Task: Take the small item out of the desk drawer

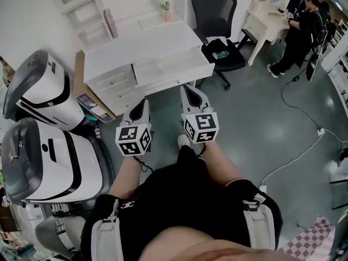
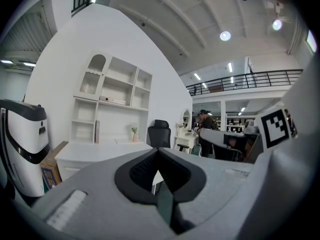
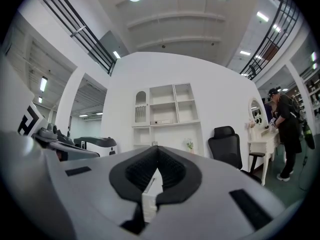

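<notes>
The white desk (image 1: 136, 45) stands ahead of me under its shelf unit. Its wide centre drawer (image 1: 174, 69) sticks out from the desk front, and no small item shows in it from here. My left gripper (image 1: 142, 102) and right gripper (image 1: 188, 89) are held side by side above the floor, just short of the desk and pointing at it. Both are shut with nothing between their jaws. In the left gripper view the gripper (image 2: 158, 156) faces the desk (image 2: 100, 151). The right gripper (image 3: 155, 153) faces the shelf unit (image 3: 165, 109).
A black office chair (image 1: 217, 26) stands right of the desk with a small green thing (image 1: 220, 54) on its seat. Two big white machines (image 1: 43, 145) crowd the left. A person (image 1: 302, 31) stands at a dressing table at far right. A cable (image 1: 304, 118) runs over the floor.
</notes>
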`<state>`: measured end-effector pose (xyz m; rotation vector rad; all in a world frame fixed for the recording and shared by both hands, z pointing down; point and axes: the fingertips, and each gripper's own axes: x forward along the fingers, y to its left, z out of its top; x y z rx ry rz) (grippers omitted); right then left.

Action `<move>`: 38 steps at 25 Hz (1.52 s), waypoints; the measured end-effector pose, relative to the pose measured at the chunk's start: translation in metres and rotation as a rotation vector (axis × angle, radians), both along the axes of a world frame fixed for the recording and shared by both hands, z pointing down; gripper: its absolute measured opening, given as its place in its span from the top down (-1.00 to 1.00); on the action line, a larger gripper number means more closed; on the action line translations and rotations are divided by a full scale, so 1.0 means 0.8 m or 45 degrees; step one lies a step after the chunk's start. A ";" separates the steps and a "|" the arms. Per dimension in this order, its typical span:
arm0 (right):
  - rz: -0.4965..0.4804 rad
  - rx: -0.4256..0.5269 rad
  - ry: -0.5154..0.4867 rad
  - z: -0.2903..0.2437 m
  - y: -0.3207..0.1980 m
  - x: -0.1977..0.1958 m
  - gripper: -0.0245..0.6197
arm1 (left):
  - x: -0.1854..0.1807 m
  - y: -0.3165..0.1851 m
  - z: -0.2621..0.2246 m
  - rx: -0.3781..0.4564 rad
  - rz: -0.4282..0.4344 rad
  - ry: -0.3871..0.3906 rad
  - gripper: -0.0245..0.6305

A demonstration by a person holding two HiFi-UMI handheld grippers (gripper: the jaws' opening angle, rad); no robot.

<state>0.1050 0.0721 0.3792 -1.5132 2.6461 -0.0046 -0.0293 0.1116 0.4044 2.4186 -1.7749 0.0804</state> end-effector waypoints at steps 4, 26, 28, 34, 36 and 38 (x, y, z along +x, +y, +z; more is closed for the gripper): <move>-0.008 -0.004 -0.001 0.003 -0.066 -0.011 0.93 | -0.011 -0.060 0.008 -0.013 -0.013 0.004 0.88; -0.127 -0.089 0.010 0.000 -0.374 -0.013 0.93 | -0.006 -0.354 -0.001 -0.096 -0.134 0.005 0.88; -0.143 -0.089 0.009 -0.002 -0.394 -0.011 0.93 | -0.002 -0.373 -0.006 -0.090 -0.144 0.000 0.88; -0.178 -0.107 0.020 0.007 -0.437 -0.013 0.93 | 0.000 -0.410 -0.001 -0.096 -0.170 0.004 0.88; -0.181 -0.124 0.027 0.012 -0.446 -0.016 0.93 | -0.003 -0.418 0.001 -0.102 -0.176 0.010 0.88; -0.179 -0.133 0.040 0.016 -0.454 -0.022 0.93 | -0.010 -0.426 0.005 -0.110 -0.177 0.020 0.88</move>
